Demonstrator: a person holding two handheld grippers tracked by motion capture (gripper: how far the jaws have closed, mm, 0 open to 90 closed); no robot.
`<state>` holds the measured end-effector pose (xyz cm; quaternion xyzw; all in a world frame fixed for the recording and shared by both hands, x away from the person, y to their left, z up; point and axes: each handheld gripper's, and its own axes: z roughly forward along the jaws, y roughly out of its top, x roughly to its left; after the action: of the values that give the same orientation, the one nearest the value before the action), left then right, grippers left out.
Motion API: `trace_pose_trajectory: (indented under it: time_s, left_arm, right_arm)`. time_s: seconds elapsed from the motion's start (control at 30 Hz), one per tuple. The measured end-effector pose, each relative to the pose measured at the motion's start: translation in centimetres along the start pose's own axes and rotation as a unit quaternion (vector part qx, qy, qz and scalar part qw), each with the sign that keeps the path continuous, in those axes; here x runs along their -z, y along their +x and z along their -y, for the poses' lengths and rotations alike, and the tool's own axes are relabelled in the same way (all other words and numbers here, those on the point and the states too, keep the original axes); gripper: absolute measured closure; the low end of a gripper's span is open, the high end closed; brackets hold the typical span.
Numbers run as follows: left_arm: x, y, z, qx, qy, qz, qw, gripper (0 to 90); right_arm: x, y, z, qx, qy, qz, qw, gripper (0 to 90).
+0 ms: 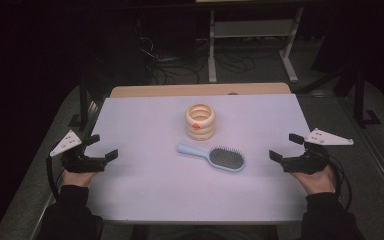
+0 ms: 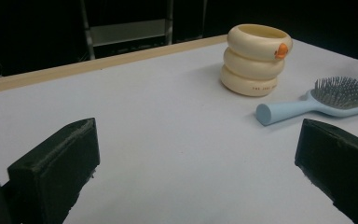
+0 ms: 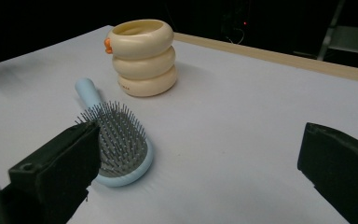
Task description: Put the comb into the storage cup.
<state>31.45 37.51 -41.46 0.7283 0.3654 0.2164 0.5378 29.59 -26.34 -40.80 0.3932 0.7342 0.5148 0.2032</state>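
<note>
While both the left gripper (image 1: 101, 146) and right gripper (image 1: 284, 146) gape empty, the hairbrush (image 1: 215, 157) lies bristles-up, handle pointing left.

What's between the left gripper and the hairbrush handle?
Nothing: bare white table runs from the open left gripper to the handle tip of the blue hairbrush. Clear in the high view and the left gripper view.
</note>
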Motion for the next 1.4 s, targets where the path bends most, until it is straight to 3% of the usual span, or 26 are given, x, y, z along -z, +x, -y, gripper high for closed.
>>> trace_pose_trajectory:
  time_s: [0.73,0.97,1.4]
  left_arm:
    - [-1.4,-0.9,-2.6,-0.030,0.023,0.024,0.9990,0.0]
    - [-2.1,-1.3,-3.3,-0.047,0.046,0.035,0.9972,0.0]
    - [-2.8,-1.8,-5.5,-0.068,0.058,0.049,0.9948,0.0]
  right_arm:
    - [-0.2,0.0,0.2,-0.002,0.008,-0.001,1.0000,0.0]
    - [-0.3,0.0,0.2,-0.002,0.011,-0.002,0.9999,0.0]
    - [-0.4,0.0,0.2,0.000,0.016,-0.004,0.9999,0.0]
